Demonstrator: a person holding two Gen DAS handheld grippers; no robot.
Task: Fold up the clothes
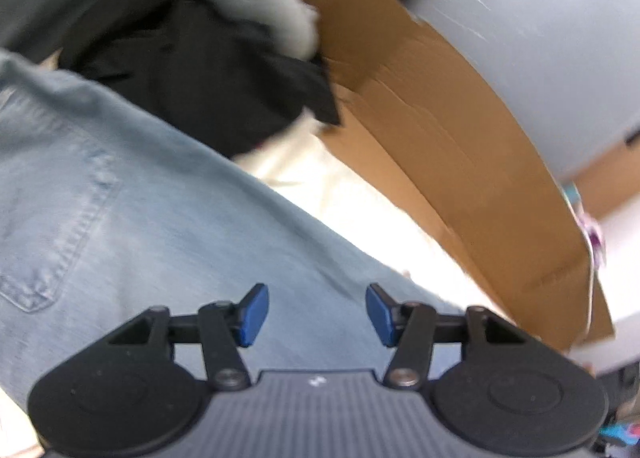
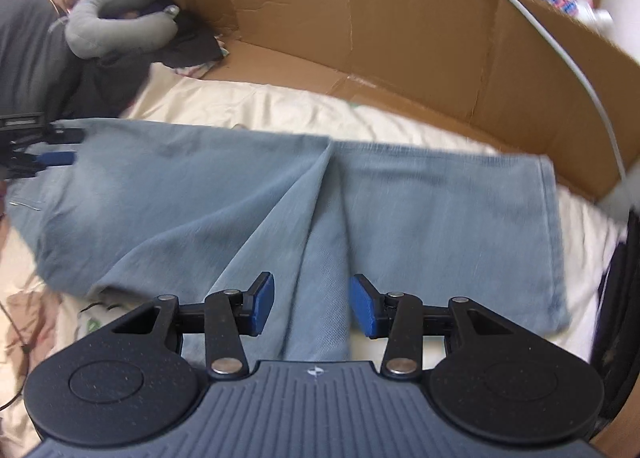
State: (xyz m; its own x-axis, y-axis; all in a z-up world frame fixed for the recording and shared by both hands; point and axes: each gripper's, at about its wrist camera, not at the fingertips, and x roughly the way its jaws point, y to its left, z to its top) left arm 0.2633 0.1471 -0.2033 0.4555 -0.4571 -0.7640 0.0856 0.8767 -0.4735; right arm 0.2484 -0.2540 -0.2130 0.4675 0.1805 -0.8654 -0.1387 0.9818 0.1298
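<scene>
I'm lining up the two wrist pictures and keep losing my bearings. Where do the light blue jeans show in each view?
Left wrist view: the jeans fill the left and lower middle, back pocket at far left, under the open left hand-held gripper.
Right wrist view: the jeans lie across the middle on the cream sheet.
Shared landmark: the cardboard wall behind the jeans.

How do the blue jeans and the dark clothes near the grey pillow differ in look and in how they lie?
The jeans are pale blue denim; the dark clothes look black. The jeans lie spread out flat across the cream sheet, in the middle; the dark clothes sit bunched in a heap at the far corner, by the grey pillow. Neither is held by a gripper.
</scene>
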